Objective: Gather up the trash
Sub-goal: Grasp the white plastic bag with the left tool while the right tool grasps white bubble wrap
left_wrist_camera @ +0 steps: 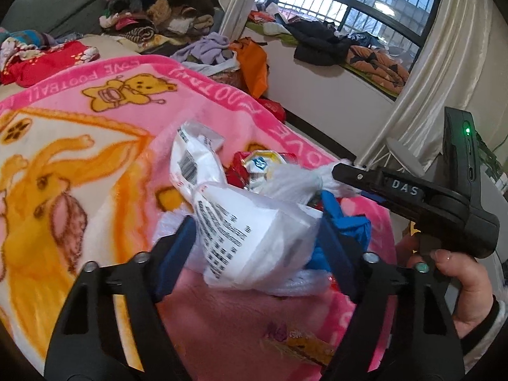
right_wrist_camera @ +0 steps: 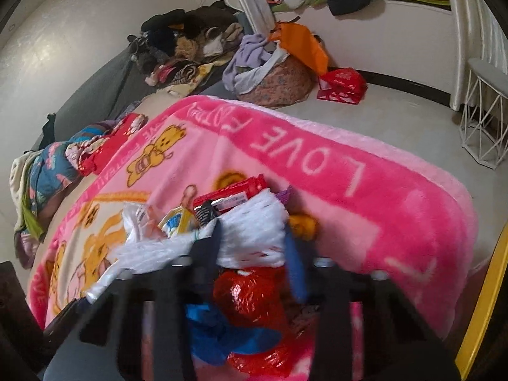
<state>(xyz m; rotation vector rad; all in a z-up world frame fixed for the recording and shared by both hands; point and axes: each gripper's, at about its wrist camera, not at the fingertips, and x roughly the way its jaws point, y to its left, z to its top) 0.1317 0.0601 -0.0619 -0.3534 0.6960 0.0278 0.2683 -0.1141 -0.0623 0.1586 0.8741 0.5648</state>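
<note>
The jaws of the left gripper (left_wrist_camera: 254, 238) stand partly open with a white printed wrapper (left_wrist_camera: 254, 241) between the two blue pads; the left pad touches its edge, but whether the right pad presses it cannot be told. The jaws of the right gripper (right_wrist_camera: 254, 238) are closed narrow on a white plastic bag (right_wrist_camera: 254, 231), pinching its bunched top. In the left wrist view the same gripper reaches in from the right, its tip on the bag's white knot, held by a hand (left_wrist_camera: 466, 285) in a dark sleeve.

The trash lies in one small heap on a pink blanket (right_wrist_camera: 349, 197) printed with yellow bears, spread over the bed. In the heap can be counted: one white bag, two white printed wrappers, one yellow and blue packet (right_wrist_camera: 177, 222), one red box (right_wrist_camera: 231, 190), one crumpled red plastic bag (right_wrist_camera: 250, 298) and one blue scrap (right_wrist_camera: 222, 333). The right wrist view is blurred near the jaws.

Beyond the bed, clothes are piled by the wall, and one red bag (right_wrist_camera: 341, 85) stands on the floor.
</note>
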